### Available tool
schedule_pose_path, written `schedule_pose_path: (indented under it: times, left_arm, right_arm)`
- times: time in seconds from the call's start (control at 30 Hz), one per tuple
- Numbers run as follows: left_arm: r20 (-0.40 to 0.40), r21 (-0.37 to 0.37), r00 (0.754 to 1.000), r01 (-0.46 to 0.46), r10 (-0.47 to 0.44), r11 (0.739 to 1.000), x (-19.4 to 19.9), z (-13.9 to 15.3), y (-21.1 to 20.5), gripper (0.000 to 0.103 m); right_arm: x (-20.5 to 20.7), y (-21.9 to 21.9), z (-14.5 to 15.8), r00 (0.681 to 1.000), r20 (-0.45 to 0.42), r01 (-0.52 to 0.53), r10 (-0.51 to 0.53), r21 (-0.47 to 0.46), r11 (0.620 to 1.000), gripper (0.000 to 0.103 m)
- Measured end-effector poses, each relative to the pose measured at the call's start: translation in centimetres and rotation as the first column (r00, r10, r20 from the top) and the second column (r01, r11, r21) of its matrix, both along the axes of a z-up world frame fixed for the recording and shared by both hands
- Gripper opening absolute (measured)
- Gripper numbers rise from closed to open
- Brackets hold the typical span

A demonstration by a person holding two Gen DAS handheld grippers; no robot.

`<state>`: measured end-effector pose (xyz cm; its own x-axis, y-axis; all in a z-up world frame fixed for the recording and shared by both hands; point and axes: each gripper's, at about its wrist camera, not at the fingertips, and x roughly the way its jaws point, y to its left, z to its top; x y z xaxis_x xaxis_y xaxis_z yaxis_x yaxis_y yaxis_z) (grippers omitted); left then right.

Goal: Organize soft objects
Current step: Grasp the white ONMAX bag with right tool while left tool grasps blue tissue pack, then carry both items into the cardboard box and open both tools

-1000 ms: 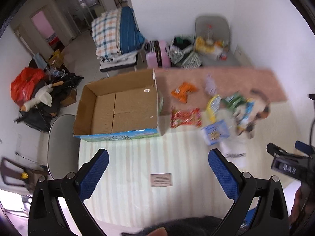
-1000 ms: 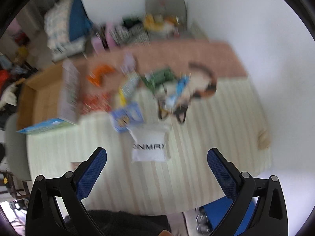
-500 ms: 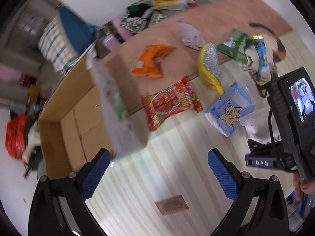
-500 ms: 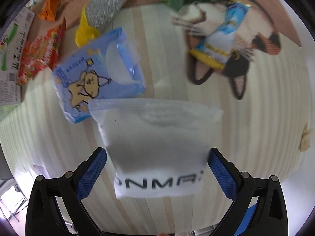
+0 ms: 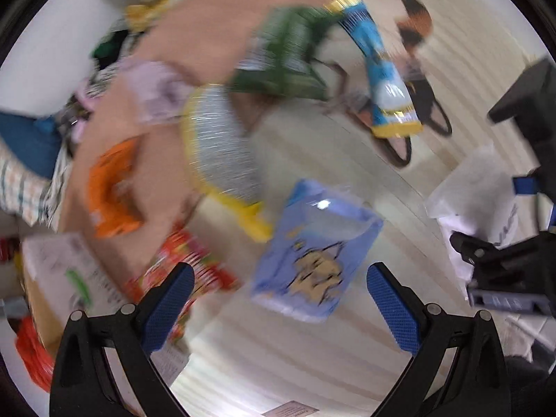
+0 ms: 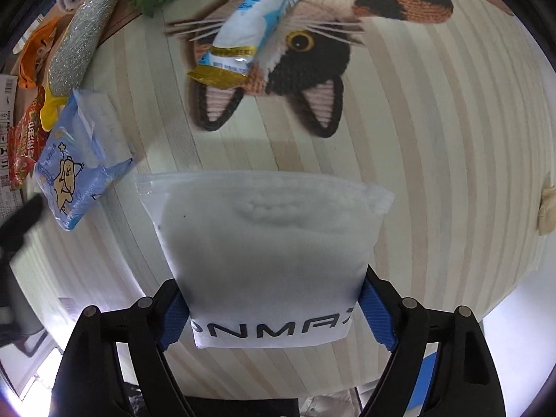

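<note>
**Right gripper closes on white pouch as left lines up tissue pack**

The right gripper (image 6: pixel 274 316) has its blue pads (image 6: pixel 173 319) pressed against the two side edges of a frosted white zip pouch (image 6: pixel 264 243), jaws drawn in to the pouch's width; the pouch lies flat on the striped mat (image 6: pixel 434 173) and appears not yet lifted. It is gripped at its lettered bottom end, nearest the camera, probably because the soft filling there gives the pads something to bite on, while the sealed top points away toward the cat-face rug (image 6: pixel 309 45). The left gripper (image 5: pixel 278 299) hangs wide open and holds nothing, its fingers framing a pale blue tissue pack (image 5: pixel 312 253) with a cartoon print, a likely next pick, though that view is blurred by motion. The other soft goods lie loose beyond: a blue-and-gold tube packet (image 6: pixel 243 34) across the rug, a green packet (image 5: pixel 281 59), a silver-and-yellow scrubber (image 5: pixel 219 149), an orange packet (image 5: pixel 111 187) and a red packet (image 5: pixel 184 257). A corner of the cardboard box (image 5: pixel 59 278) shows at the left edge of the left wrist view, well apart from the pouch; it is the probable destination. Nothing is visibly packed yet, so the sorting looks barely started. A soft pouch may sag or slip from a side pinch once raised
</note>
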<state>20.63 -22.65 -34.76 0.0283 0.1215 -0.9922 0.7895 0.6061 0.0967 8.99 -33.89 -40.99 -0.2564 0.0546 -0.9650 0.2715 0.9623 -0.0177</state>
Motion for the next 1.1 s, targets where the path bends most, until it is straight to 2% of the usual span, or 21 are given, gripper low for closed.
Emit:
schedule_pose_path:
  times: [0.1,0.23,0.27,0.3,0.37,0.43,0.47,0.57,0.63,0.7,0.73,0.77,0.87,1.0,1.1]
  left_arm:
    - [-0.051,0.039,0.998,0.045,-0.043,0.998,-0.4,-2.5,-1.5,0.099]
    - [-0.090,0.065,0.996,0.030,-0.024,0.997,-0.1,-4.8,-2.2,0.099]
    - [-0.102,0.061,0.995,0.020,-0.014,0.998,-0.2,-5.3,-2.2,0.096]
    - [-0.113,0.059,0.994,0.007,0.000,0.998,-0.1,-5.7,-2.2,0.087]
    - [-0.126,0.051,0.991,-0.033,0.040,0.998,0.1,-6.5,-2.0,0.077]
    - [-0.141,0.028,0.986,-0.083,0.086,0.996,0.3,-6.5,-1.6,0.067]
    - [-0.137,0.022,0.985,-0.100,0.103,0.995,0.3,-6.4,-1.3,0.059]
    - [-0.150,0.001,0.968,-0.205,0.203,0.979,0.4,-6.1,0.2,0.052]
    - [-0.172,-0.005,0.945,-0.284,0.279,0.959,0.4,-6.0,1.6,0.049]
    - [-0.197,0.025,0.899,-0.395,0.392,0.918,0.2,-6.5,3.2,0.049]
    - [-0.212,0.031,0.875,-0.440,0.436,0.898,0.0,-6.6,4.0,0.049]
    - [-0.231,0.030,0.839,-0.500,0.493,0.866,-0.3,-6.8,5.0,0.048]
    - [-0.232,0.021,0.786,-0.585,0.573,0.811,-1.4,-6.6,7.1,0.048]
    - [-0.223,-0.023,0.733,-0.662,0.642,0.749,-4.2,-5.1,10.8,0.047]
    - [-0.198,-0.079,0.701,-0.708,0.685,0.702,-5.9,-1.9,13.8,0.046]
  right_arm:
    - [-0.5,-0.5,0.0,1.000,0.005,0.013,-0.013,0.001,1.000,0.088]
    - [-0.8,-1.6,-0.8,1.000,0.002,0.024,-0.024,0.012,1.000,0.088]
    - [-0.9,-1.8,-0.9,1.000,0.003,0.028,-0.028,0.013,1.000,0.088]
    - [-1.0,-1.9,-1.1,1.000,0.005,0.031,-0.031,0.014,0.999,0.088]
    - [-1.3,-2.2,-1.5,0.999,0.000,0.034,-0.034,0.015,0.999,0.088]
    - [-1.2,-1.9,-1.5,0.999,-0.008,0.038,-0.038,0.017,0.999,0.088]
    - [-1.5,-2.0,-1.8,0.999,-0.013,0.039,-0.038,0.016,0.999,0.088]
    - [-2.1,-2.7,-2.4,0.999,-0.023,0.048,-0.048,0.017,0.999,0.087]
    - [-2.1,-3.0,-2.4,0.998,-0.019,0.056,-0.056,0.014,0.998,0.084]
    - [-1.4,-3.2,-1.5,0.999,-0.018,0.046,-0.045,0.006,0.999,0.082]
    - [-0.5,-1.5,-1.7,0.999,-0.018,0.041,-0.041,0.000,0.999,0.080]
    - [-0.6,-1.2,-1.8,0.999,-0.015,0.038,-0.038,-0.003,0.999,0.079]
    - [-1.5,-0.8,-2.0,0.999,-0.005,0.042,-0.042,0.011,0.999,0.076]
    - [-1.2,0.9,1.4,1.000,0.020,0.022,-0.023,0.052,0.998,0.075]
    - [-0.9,2.7,3.7,0.998,0.065,-0.028,0.022,0.092,0.995,0.075]
